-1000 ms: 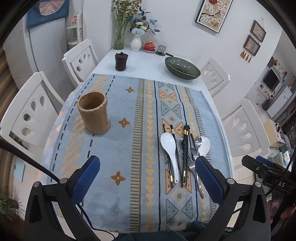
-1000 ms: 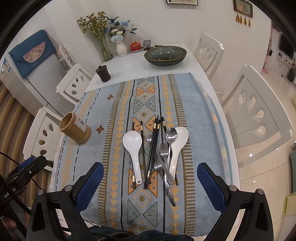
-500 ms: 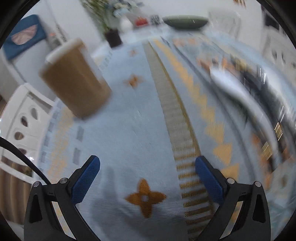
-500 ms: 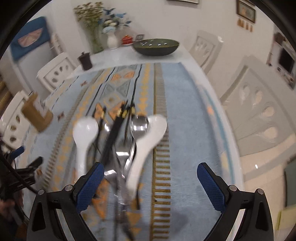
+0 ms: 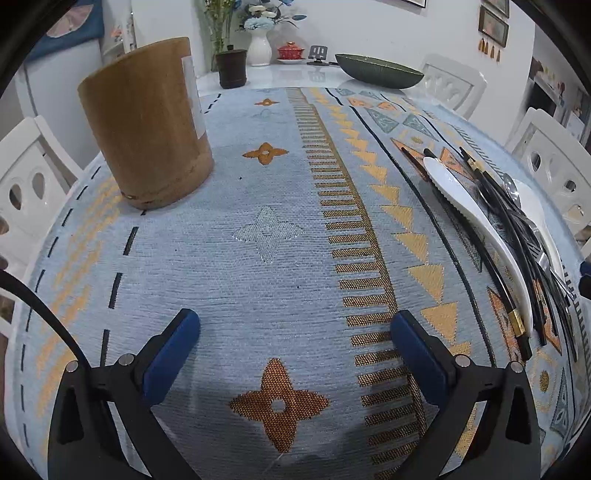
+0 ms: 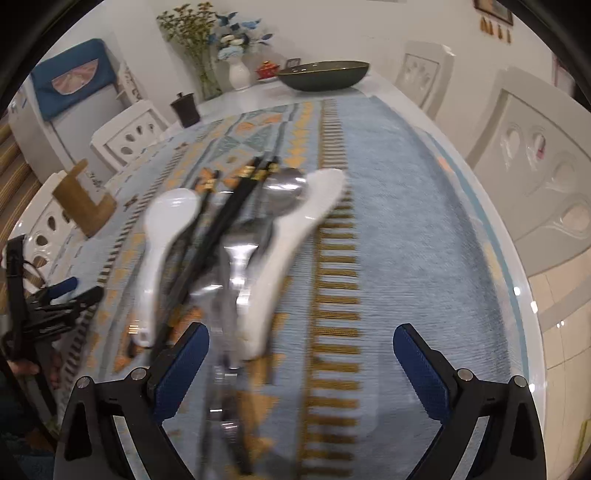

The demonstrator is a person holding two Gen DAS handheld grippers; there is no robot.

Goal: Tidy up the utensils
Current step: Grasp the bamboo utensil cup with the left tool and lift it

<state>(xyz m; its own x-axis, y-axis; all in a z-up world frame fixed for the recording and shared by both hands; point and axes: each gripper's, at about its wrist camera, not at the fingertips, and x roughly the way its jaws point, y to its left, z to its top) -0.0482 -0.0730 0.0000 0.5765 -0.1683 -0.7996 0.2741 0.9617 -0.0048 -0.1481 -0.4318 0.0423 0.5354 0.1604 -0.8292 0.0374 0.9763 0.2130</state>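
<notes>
Both grippers had been lowered toward the tablecloth point(image 5: 266, 258) — jaws spread, empty — with every utensil point(image 6: 236, 236) left outside the bamboo holder point(image 5: 144, 125).

A white table point(image 5: 280, 75) runs to the top centre of the left wrist view, covered by a blue patterned cloth point(image 5: 258, 258), with white cut-out chairs point(image 5: 26, 184) at both frame edges. Against the white wall point(image 5: 369, 26) at the top stand a white flower vase point(image 5: 258, 48) and a dark green bowl point(image 5: 380, 66), with small framed pictures point(image 5: 493, 20) upper right. In the right wrist view, pale floor tiles point(image 6: 561, 332) shine at lower right.
</notes>
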